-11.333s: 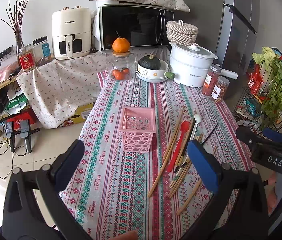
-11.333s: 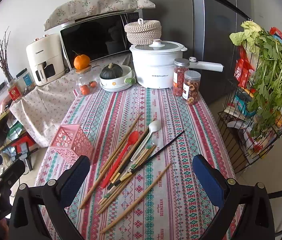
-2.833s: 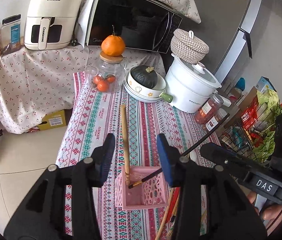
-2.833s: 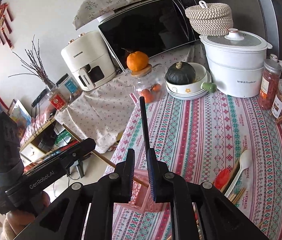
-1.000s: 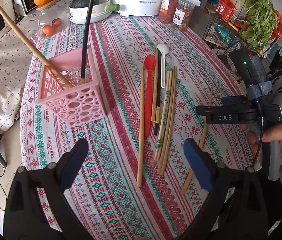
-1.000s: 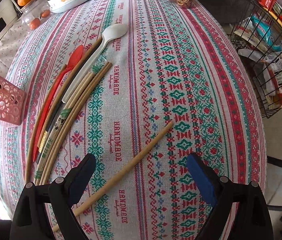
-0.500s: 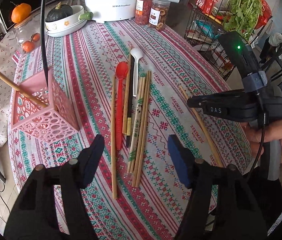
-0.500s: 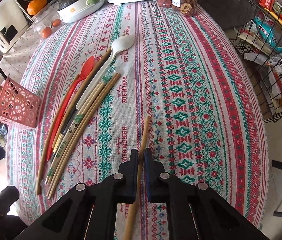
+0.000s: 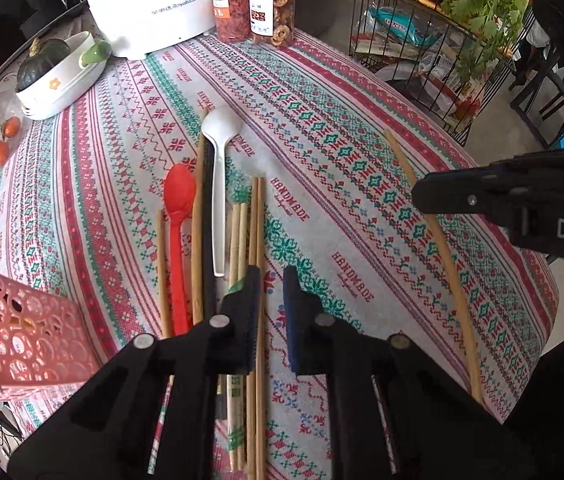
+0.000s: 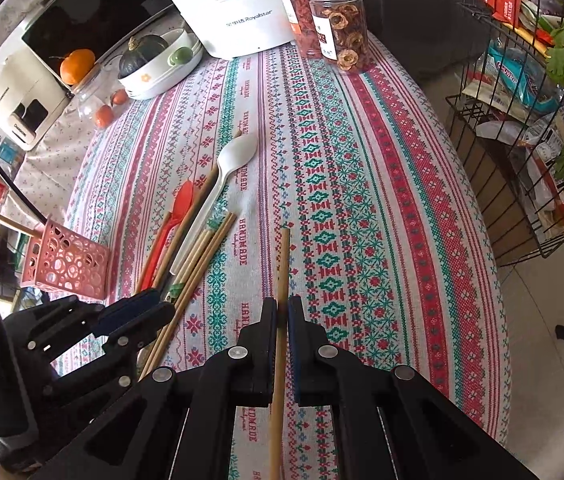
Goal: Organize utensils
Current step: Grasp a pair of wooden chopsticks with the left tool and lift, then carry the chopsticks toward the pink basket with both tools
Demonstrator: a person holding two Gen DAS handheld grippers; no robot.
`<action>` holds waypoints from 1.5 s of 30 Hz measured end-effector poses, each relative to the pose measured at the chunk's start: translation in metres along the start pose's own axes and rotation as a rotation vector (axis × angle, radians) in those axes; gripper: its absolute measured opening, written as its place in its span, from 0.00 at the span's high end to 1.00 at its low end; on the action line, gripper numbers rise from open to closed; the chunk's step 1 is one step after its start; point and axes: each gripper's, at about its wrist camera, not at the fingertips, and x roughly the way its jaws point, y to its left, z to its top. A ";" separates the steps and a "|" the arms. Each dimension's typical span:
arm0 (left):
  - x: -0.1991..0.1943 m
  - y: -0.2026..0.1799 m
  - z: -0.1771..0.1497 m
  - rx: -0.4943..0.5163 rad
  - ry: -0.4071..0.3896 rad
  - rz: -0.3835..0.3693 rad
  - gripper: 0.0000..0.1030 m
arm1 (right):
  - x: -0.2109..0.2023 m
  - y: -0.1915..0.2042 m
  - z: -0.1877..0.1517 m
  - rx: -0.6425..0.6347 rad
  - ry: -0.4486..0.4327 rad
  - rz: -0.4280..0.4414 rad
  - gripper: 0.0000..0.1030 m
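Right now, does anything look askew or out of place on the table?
Nothing spilled or damaged. The pink basket stands near the tablecloth's edge with two chopsticks leaning steeply out; the remaining utensils lie loose beside it.

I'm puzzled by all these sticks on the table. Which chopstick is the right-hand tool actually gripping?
The lone wooden chopstick, pinched between the right gripper jaws, apart from the bundle lying beside the white spoon.
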 end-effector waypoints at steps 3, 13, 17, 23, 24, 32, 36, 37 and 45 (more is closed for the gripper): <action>0.020 0.002 0.006 -0.008 0.036 0.010 0.89 | -0.001 -0.006 0.004 0.004 0.001 0.014 0.95; 0.036 0.014 0.028 -0.094 0.095 -0.010 0.89 | 0.001 -0.017 0.011 0.017 0.010 0.028 0.95; 0.035 0.016 0.034 -0.109 0.092 -0.021 0.89 | 0.002 -0.016 0.010 0.016 0.017 0.031 0.94; 0.011 0.017 0.030 -0.156 0.041 0.011 0.91 | 0.002 -0.016 0.010 0.028 0.007 0.033 0.94; 0.001 0.017 0.029 -0.155 0.019 0.007 0.91 | -0.001 -0.015 0.009 0.028 -0.005 0.041 0.95; -0.085 0.025 0.001 -0.165 -0.131 0.037 0.91 | -0.033 0.016 -0.002 -0.017 -0.109 0.077 0.95; -0.118 0.038 -0.021 -0.189 -0.245 0.043 0.91 | -0.051 0.034 -0.010 -0.055 -0.183 0.068 0.95; -0.127 0.040 -0.027 -0.198 -0.275 0.045 0.91 | -0.056 0.038 -0.013 -0.070 -0.206 0.060 0.95; -0.163 0.060 -0.056 -0.245 -0.346 -0.016 0.91 | -0.058 0.044 -0.017 -0.151 -0.187 0.001 0.89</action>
